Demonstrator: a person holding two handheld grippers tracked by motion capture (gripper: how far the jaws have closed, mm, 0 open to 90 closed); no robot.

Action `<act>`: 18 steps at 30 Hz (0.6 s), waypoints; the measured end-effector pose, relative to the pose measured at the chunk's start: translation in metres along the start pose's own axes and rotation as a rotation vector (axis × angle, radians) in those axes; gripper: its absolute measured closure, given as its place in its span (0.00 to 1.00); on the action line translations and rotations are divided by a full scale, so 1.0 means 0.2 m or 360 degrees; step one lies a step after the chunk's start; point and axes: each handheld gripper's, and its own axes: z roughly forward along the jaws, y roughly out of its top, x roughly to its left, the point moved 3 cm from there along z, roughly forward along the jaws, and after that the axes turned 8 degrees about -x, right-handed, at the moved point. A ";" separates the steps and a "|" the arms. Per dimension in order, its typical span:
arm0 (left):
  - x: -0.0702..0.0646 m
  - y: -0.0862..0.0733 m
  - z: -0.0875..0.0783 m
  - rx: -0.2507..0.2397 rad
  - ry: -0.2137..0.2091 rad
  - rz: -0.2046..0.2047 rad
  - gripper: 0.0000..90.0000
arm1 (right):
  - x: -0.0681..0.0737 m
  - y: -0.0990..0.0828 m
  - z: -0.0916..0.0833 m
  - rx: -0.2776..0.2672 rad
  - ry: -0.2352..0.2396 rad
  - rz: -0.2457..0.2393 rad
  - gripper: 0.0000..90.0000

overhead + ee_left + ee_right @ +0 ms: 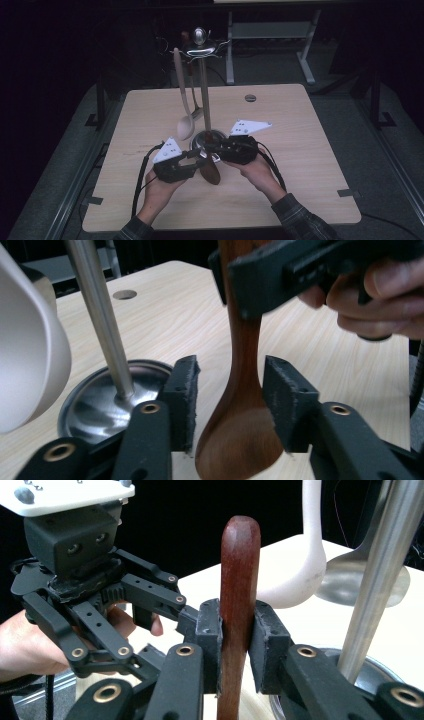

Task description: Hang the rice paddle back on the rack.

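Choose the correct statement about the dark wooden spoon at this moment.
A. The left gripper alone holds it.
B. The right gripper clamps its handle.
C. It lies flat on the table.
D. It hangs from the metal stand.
B: in the right gripper view the right gripper presses both pads on the handle of the wooden spoon, while the left gripper stands open around the spoon's neck.

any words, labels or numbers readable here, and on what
None can be read. The wooden spoon, the white spoon, the metal stand, the table and both grippers, left gripper and right gripper, carry no visible text.
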 end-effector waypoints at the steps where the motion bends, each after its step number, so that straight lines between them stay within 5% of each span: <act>1: 0.00 0.00 -0.01 0.0014 -0.0006 0.0001 0.61 | 0.00 0.00 0.00 -0.0007 0.0001 -0.0004 0.85; 11: 0.06 -0.11 -0.10 0.0221 -0.0081 -0.0003 0.42 | -0.01 0.03 -0.04 -0.0021 0.0009 -0.0017 0.85; 18: 0.10 -0.19 -0.17 0.0354 -0.0042 -0.0018 0.34 | -0.02 0.07 -0.04 -0.0029 0.0017 -0.0041 0.85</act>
